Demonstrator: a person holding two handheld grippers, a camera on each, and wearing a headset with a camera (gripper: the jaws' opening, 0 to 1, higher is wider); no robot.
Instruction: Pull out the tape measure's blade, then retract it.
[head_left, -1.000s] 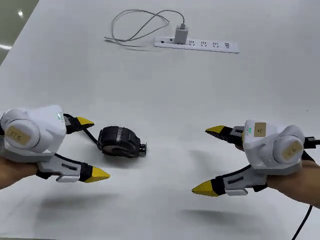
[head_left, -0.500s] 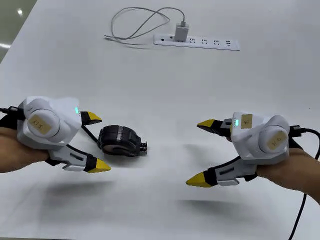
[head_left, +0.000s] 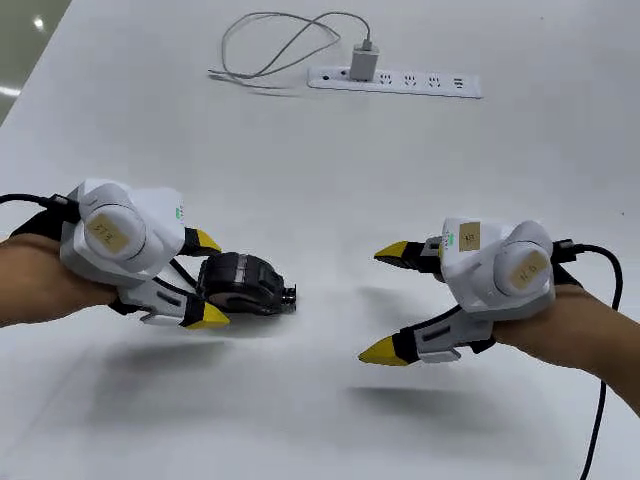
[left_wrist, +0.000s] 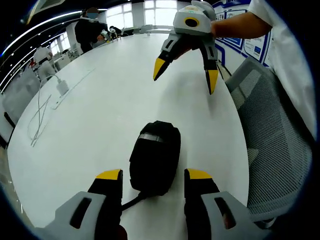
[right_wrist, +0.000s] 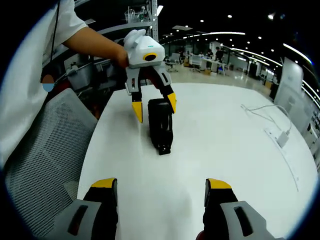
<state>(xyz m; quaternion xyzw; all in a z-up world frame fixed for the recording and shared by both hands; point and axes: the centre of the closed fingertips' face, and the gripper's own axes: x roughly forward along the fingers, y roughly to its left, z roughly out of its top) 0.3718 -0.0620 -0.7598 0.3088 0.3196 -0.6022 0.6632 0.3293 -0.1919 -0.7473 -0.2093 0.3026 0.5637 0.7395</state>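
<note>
The left gripper (head_left: 212, 280) is held open, with its 2 yellow-tipped jaws set either side of the tape measure's (head_left: 243, 283) rear end. In the left gripper view a thin gap seems to be left on each side of the case, but whether anything is actually touching can't be told for sure. So nothing is clamped, basically.

The tape measure itself is a black one, lying on its side on the white table (head_left: 330, 170). A black strap (left_wrist: 131, 201) is trailed back from it between the left jaws. Its blade end is pointed away from the left gripper, and just the little end hook (head_left: 288, 295) can be seen poking out at the case's mouth.

Far beyond the tape measure, a looped white cable (head_left: 270, 50) is plugged by a charger (head_left: 362, 68) into a white power strip (head_left: 395, 83).

To the tape measure's right, well apart from it, the right gripper (head_left: 380, 302) is held above the table. Its 2 jaws are spread wide and aimed back at the hook end, with nothing between them.
</note>
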